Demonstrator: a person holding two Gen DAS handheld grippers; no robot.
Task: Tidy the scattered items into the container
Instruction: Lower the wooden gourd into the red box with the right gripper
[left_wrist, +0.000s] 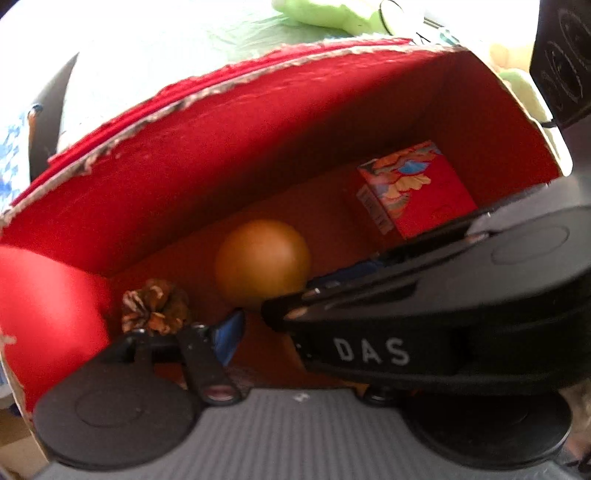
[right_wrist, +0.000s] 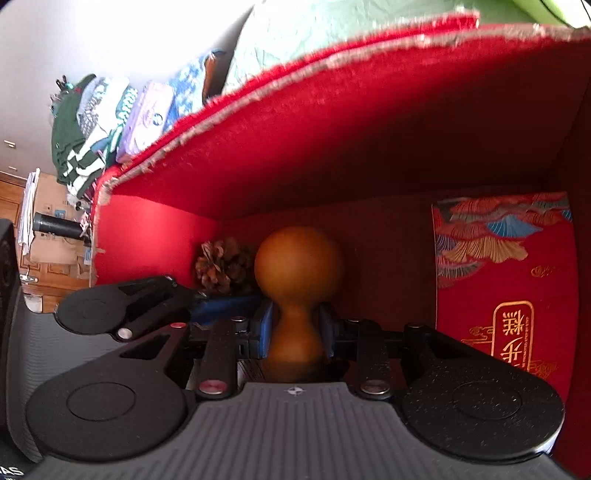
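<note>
**Gourd pinched inside red box**

Nearest: right gripper (right_wrist: 295, 332), blue pads (right_wrist: 266, 328) pressed on either side of the gourd's narrow waist. Gourd (right_wrist: 299, 266) brown and smooth, round bulb pointing away from the camera, lower bulb tucked back between the fingers. Already within the box walls, above the floor; touching the floor or not, cannot tell.

Just left of it: left gripper (left_wrist: 288, 306), also reaching into the box, fingers spread, nothing seen between them. One blue pad (left_wrist: 229, 332) plain in the left wrist view; other finger largely hidden behind the right gripper's black body, which crosses in front.

Farther in, on the box floor: pine cone (right_wrist: 221, 266) in the left corner, just beside the gourd's bulb. Carton (right_wrist: 506, 277) well to the right, red with a fan pattern and gold characters, close against the right wall.

Around everything: box (right_wrist: 332, 147), red inside, top edges ragged and torn.

Beyond the rim: pale green cloth (right_wrist: 314, 37), then a stack of folded clothes (right_wrist: 92, 129) at far left.
</note>
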